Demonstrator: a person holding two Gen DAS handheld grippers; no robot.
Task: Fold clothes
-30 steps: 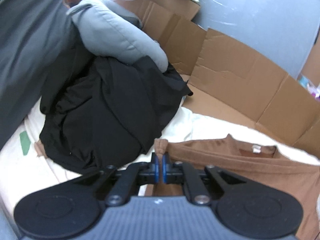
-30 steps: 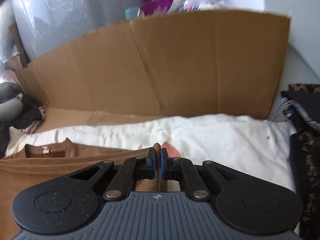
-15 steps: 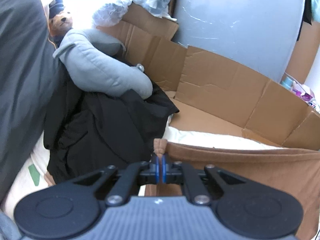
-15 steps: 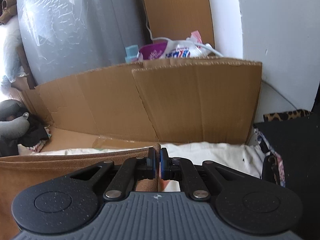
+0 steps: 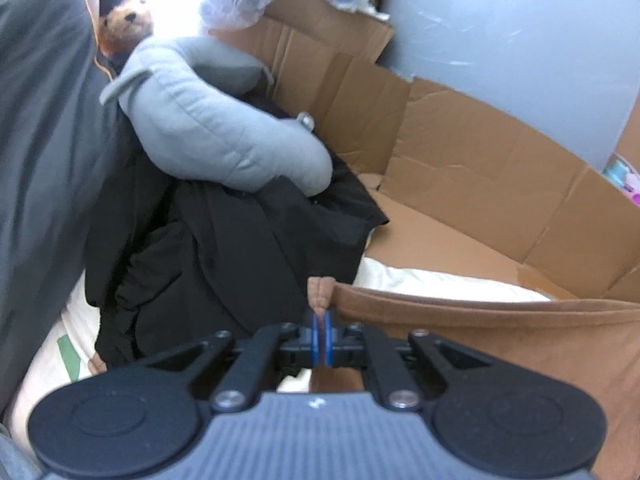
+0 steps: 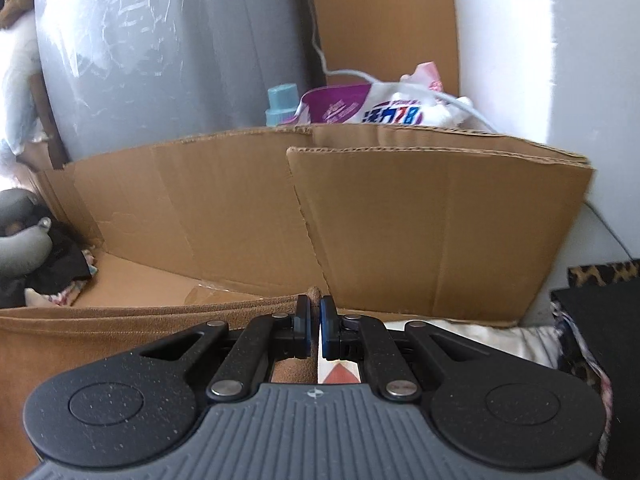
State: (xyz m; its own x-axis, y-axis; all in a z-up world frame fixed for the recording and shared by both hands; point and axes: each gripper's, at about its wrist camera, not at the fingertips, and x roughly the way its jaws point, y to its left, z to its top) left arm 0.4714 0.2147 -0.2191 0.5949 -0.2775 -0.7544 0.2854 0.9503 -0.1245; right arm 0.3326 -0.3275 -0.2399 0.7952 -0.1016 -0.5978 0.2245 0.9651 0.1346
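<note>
Above the bedding, both hand-held grippers apparently pinch the brown shirt.

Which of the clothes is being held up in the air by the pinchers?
The brown shirt. The left gripper and right gripper each pinch a corner, so its top edge stretches between them, while the black clothes just lie heaped under a grey pillow.

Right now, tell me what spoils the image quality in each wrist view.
Left wrist view: window light blows out the top left behind the teddy bear, the black clothes lose detail, and fisheye bends the cardboard. Right wrist view: the white wall is overexposed, glare streaks the plastic wrap, and the edges look soft.
</note>
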